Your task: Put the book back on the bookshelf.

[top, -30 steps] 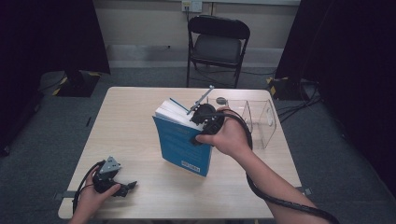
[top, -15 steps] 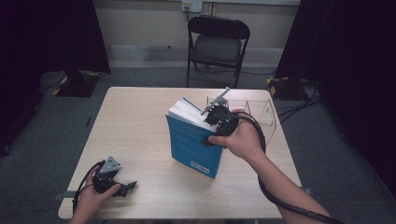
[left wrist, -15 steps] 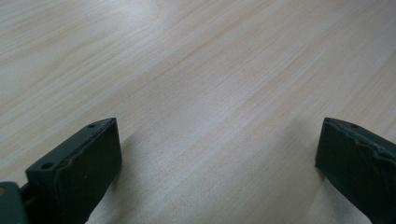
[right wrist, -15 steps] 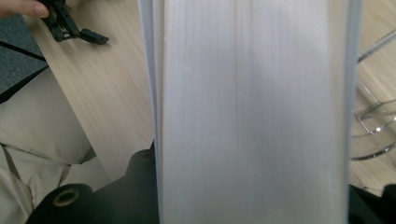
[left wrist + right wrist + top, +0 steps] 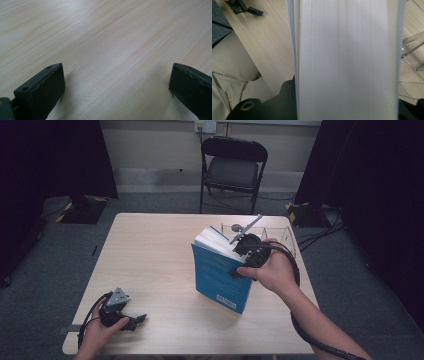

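The right tongs (image 5: 239, 264) have carried the blue book (image 5: 220, 279) rightward, toward the clear holder (image 5: 282, 237).

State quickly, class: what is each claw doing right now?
Left claw: open, empty, low over the light wooden table.
Right claw: closed on the thick blue-covered book, which stands upright.

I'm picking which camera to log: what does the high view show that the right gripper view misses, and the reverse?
High view alone: the thick book's blue cover, the black folding chair, and the right tongs clamping the book. Right gripper view alone: the white page edges close up, and beige clothing. Both: the light wooden table, the clear plastic holder, and the left tongs.
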Demonstrator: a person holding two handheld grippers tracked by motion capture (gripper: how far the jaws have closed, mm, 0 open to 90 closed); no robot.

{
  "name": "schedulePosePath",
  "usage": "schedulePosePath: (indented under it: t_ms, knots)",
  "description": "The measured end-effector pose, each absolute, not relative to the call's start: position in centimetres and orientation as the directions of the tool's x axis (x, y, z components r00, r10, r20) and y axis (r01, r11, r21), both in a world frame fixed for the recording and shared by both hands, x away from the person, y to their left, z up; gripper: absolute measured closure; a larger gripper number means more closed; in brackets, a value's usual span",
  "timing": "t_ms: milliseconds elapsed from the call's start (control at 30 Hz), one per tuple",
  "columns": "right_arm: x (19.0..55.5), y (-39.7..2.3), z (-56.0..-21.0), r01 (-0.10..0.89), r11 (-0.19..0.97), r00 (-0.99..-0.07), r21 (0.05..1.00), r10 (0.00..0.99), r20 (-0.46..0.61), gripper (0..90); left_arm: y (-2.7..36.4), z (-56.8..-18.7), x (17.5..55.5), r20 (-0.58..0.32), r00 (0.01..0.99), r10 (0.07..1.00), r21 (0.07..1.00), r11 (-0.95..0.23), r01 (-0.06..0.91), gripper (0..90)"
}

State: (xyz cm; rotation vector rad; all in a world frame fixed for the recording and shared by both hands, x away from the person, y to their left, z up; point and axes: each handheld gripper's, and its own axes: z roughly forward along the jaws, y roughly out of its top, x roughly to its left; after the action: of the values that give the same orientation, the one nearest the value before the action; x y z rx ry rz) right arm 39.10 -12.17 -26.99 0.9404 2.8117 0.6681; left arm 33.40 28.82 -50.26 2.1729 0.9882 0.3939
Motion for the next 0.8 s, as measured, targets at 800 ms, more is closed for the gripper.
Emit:
schedulePosePath:
  t_ms: [800]
  knots:
    - [37.5,-14.3,-29.5,0.54,0.705,-0.801,0.46,0.599,0.022,61.5,28.8,-50.3,33.4,-0.01,0.657,0.754,0.716,-0.453,0.531,0.0]
